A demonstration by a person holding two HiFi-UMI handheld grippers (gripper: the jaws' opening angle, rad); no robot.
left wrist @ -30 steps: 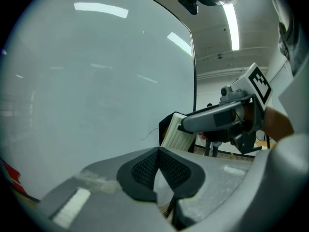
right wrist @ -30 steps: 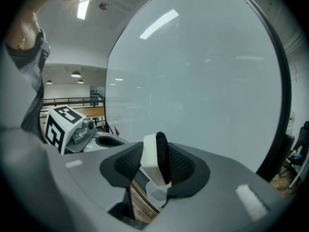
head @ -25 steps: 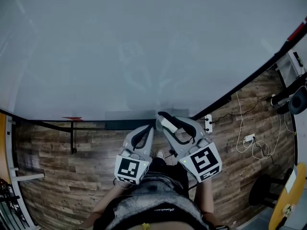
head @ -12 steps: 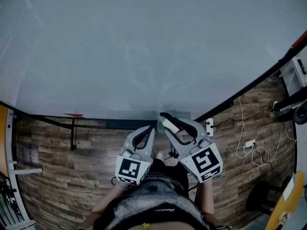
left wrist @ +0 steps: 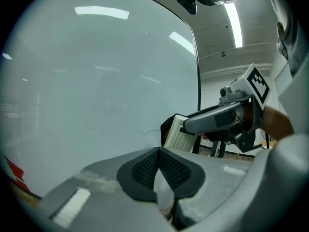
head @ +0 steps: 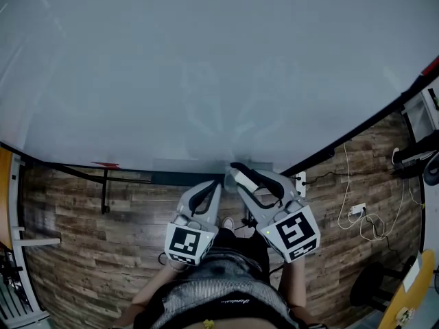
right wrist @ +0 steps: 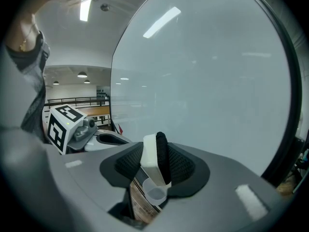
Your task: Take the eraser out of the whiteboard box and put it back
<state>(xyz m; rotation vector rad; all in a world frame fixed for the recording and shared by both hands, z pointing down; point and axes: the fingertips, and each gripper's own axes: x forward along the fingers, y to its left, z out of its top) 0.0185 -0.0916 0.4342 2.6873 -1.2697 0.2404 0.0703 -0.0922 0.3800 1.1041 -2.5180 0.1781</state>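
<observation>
Still no movement: the right gripper (right wrist: 155,172) is clamped on the white plastic eraser with black felt backing (right wrist: 153,151), just as a second ago.
Nearest, at its 9 o'clock, the left gripper (left wrist: 158,168) sits pinched together and empty. At 12 o'clock, close ahead, what looks like the pale box (head: 199,164) lies along the bottom edge of the big glossy whiteboard (head: 206,67). The eraser looks to be out; the put-back is still pending.

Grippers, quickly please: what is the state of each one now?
Left gripper: closed, holding nothing.
Right gripper: closed on the eraser.
</observation>
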